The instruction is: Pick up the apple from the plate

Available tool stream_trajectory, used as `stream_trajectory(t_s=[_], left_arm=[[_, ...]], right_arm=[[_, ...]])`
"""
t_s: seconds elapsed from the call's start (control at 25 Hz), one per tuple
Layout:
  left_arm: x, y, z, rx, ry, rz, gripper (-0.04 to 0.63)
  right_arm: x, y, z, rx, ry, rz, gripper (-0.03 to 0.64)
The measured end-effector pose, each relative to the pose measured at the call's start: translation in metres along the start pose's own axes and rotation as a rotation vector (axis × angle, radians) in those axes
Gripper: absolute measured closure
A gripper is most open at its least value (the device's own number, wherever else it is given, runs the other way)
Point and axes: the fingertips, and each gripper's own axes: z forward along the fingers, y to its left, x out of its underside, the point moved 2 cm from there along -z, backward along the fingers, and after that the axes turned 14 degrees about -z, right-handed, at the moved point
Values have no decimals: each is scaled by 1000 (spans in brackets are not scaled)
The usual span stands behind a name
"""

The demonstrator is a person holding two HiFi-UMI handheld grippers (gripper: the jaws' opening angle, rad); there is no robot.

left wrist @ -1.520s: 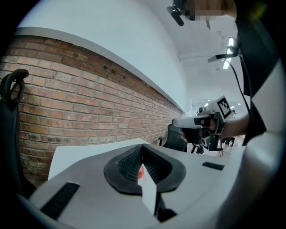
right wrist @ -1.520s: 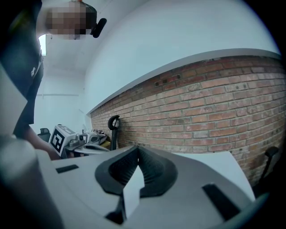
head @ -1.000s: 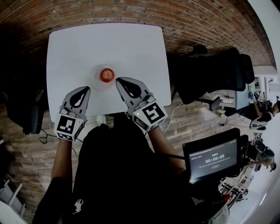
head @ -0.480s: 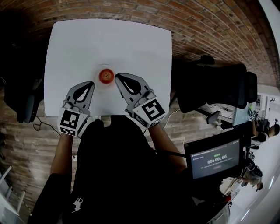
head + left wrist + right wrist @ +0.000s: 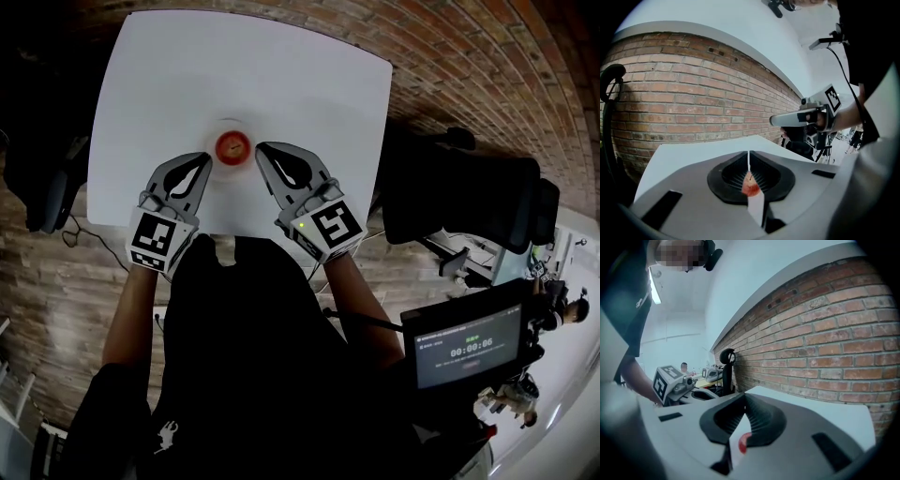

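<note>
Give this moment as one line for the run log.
left gripper: shut, empty | right gripper: shut, empty | apple: on plate, between both grippers, not gripped

smooth matt white table [image 5: 281, 75], rough brick wall [image 5: 693, 93], matt grey plastic fingers [image 5: 684, 187]

An office-like workroom: brick wall [image 5: 693, 108], black office chair [image 5: 469, 202], timer monitor [image 5: 467, 345].

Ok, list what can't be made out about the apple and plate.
Apple: in the left gripper view and the right gripper view, only a red sliver shows between the shut jaws.
Plate: in the head view it is white on the white table, so its rim is barely traceable.
Apple's surface: too small in the head view.
</note>
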Motion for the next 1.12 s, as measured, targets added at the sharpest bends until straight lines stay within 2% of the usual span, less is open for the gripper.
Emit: stream_trajectory(t_s=[0.2, 0.52, 0.68, 0.84, 0.96, 1.12], left_arm=[[14, 4, 9, -24, 31, 17, 588], [44, 7, 34, -17, 75, -14, 586], [59, 9, 49, -19, 89, -9, 548], [65, 9, 49, -25, 111, 18, 506], [70, 8, 51, -21, 131, 39, 445], [78, 9, 54, -26, 156, 66, 405]], right_arm=[[16, 1, 7, -25, 18, 2, 612], [51, -4, 7, -45, 56, 22, 612], [71, -7, 6, -56, 85, 31, 612], [69, -3, 9, -74, 76, 15, 612], [69, -5, 9, -68, 84, 13, 612], [69, -7, 8, -53, 83, 32, 612]])
